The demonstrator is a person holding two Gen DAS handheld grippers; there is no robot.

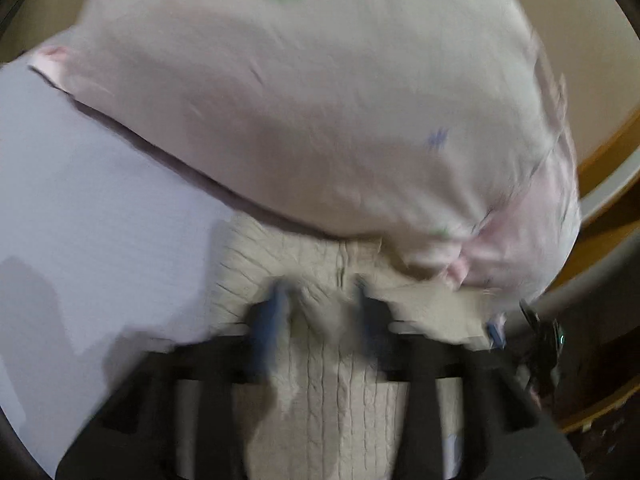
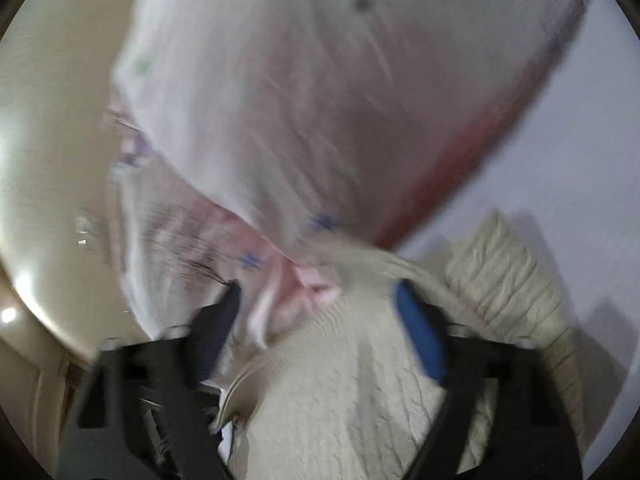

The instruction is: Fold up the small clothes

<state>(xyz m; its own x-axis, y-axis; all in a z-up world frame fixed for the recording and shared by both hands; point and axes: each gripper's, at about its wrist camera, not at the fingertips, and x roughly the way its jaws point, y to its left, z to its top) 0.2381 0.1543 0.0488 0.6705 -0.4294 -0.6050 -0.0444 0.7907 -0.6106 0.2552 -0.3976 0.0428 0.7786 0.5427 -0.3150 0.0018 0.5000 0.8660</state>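
A beige cable-knit garment (image 1: 336, 380) lies on the white table (image 1: 80, 200), partly under a pale pink printed garment (image 1: 304, 100) that is spread behind it. My left gripper (image 1: 320, 300) is open, its fingertips down on the knit. In the right wrist view the knit (image 2: 340, 380) fills the foreground and the pink garment (image 2: 300, 100) hangs over it. My right gripper (image 2: 316, 304) is open, the pink cloth's edge and the knit lying between its fingers. Both views are motion-blurred.
The table's edge and a wooden floor (image 1: 600, 152) show at the right of the left wrist view. A cream surface (image 2: 52, 140) lies left in the right wrist view. Bare white table (image 2: 560, 140) lies to the right.
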